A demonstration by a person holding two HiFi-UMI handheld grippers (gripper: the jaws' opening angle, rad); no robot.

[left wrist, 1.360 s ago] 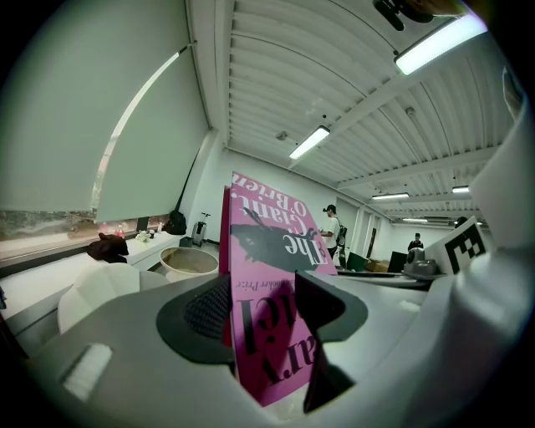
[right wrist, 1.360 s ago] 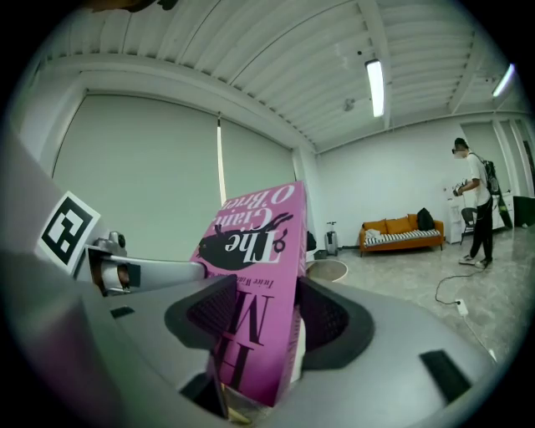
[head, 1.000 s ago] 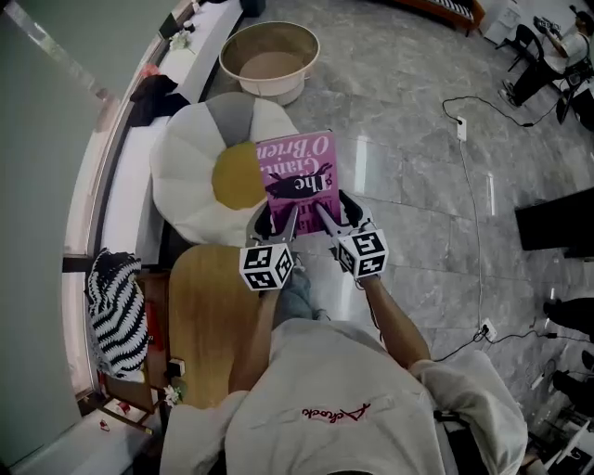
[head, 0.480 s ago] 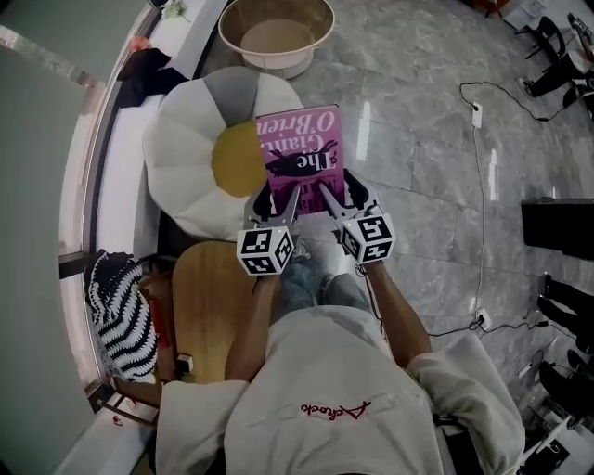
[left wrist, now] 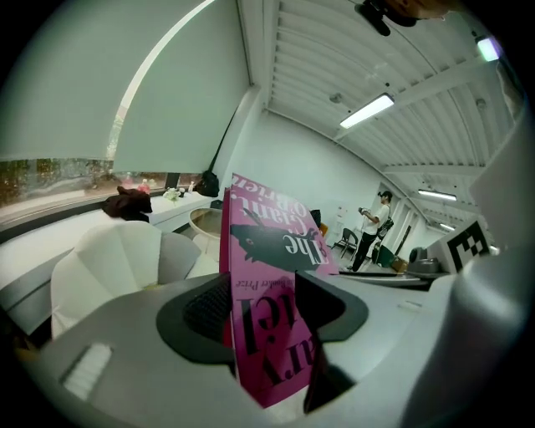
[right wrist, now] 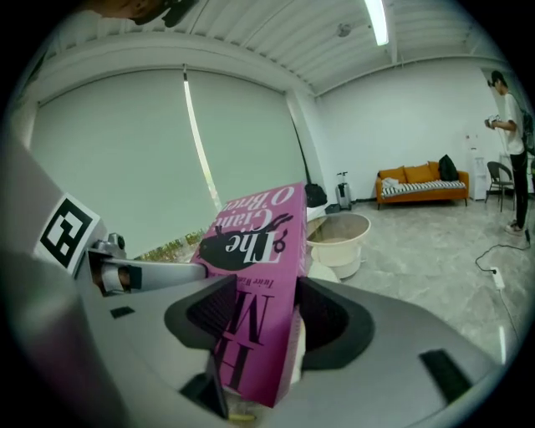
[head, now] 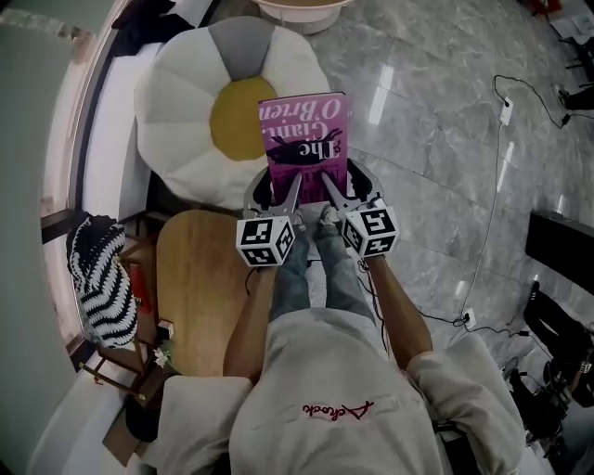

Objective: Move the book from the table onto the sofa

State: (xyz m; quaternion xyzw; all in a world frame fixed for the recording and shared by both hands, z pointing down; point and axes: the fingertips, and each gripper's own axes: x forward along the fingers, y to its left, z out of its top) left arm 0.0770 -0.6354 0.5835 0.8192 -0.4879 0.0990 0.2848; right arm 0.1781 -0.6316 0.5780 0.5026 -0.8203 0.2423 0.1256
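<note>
Grey marbled tile floor (head: 436, 121), glossy, with a thin cable (head: 492, 176) trailing at right. White petal-shaped seat cushion with yellow centre (head: 186, 111) sits ahead of you, and a round wooden table (head: 200, 278) is by your left leg. Magenta paperback book (head: 308, 148) is off the table, over the cushion's right edge. Your left gripper (head: 274, 195) and right gripper (head: 348, 190) each clamp its near edge. Cover reads "The Giant O'Brien"; the jaws cut off the larger lettering below.

Perhaps office (couch (right wrist: 422, 185), strip light (right wrist: 378, 21))
</note>
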